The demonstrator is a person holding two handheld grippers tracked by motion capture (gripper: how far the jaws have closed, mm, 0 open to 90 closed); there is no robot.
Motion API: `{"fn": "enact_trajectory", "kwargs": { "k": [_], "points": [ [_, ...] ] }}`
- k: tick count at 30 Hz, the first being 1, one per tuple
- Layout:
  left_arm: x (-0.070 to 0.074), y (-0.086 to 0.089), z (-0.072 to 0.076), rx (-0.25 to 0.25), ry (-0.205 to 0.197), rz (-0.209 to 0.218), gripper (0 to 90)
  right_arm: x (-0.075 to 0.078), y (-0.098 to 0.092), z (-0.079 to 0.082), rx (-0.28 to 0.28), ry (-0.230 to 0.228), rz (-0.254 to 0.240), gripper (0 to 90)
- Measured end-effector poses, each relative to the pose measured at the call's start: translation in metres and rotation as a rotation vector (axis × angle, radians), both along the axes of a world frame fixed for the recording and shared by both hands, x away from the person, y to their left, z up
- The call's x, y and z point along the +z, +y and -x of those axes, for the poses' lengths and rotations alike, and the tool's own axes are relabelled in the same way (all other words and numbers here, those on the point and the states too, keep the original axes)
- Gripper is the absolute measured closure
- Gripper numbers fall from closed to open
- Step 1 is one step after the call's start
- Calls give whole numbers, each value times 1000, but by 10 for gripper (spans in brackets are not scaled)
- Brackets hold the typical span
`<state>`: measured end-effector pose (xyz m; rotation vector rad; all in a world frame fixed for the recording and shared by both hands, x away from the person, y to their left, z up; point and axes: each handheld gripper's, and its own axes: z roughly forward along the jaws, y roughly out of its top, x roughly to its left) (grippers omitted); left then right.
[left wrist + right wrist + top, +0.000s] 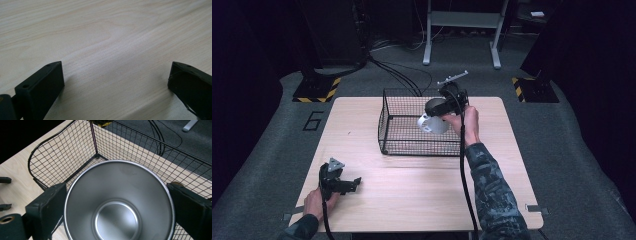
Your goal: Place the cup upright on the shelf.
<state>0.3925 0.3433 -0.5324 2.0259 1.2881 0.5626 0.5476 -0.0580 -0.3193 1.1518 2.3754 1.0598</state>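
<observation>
Risk, judged from the present position: the right hand-held gripper point(438, 116) carries a metal cup point(117, 202) over the black wire basket point(394, 135), with its jaws pressed against opposite sides of the cup's outer wall near the rim. The wall is smooth, polished and tapered towards the base, so the hold looks dependent on friction alone; any loosening or tilt of the hand could let the cup slide out and drop onto the basket floor. A second risk is the cup's rim or the jaws catching the basket's upper wire if the descent is taken too near the wall ahead of the gripper. The gripper's cable point(464, 175) trails back along the forearm and could drag on the near basket edge.

Condition of the cup: round, bare steel, open mouth facing the right gripper's camera, empty inside, flat circular base visible, faint smudge on the inner wall. No dents can be made out.

The left hand-held gripper point(343, 185) rests low over the worktop point(412, 200), well apart from the basket, jaws spread wide with only bare wood between them.
</observation>
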Motion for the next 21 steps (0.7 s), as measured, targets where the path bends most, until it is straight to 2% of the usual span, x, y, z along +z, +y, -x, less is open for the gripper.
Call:
{"fn": "enact_trajectory", "kwargs": {
  "k": [10, 15, 21],
  "points": [
    [0, 0, 0, -3, -2, 2, 2, -2, 8, -15, -16, -6, 22, 59],
    [0, 0, 0, -2, -2, 0, 3, -10, 11, -23, -25, 9, 22, 59],
    [0, 0, 0, -2, -2, 1, 3, -30, 19, -36, -38, 53, 34, 59]
  ]
}}
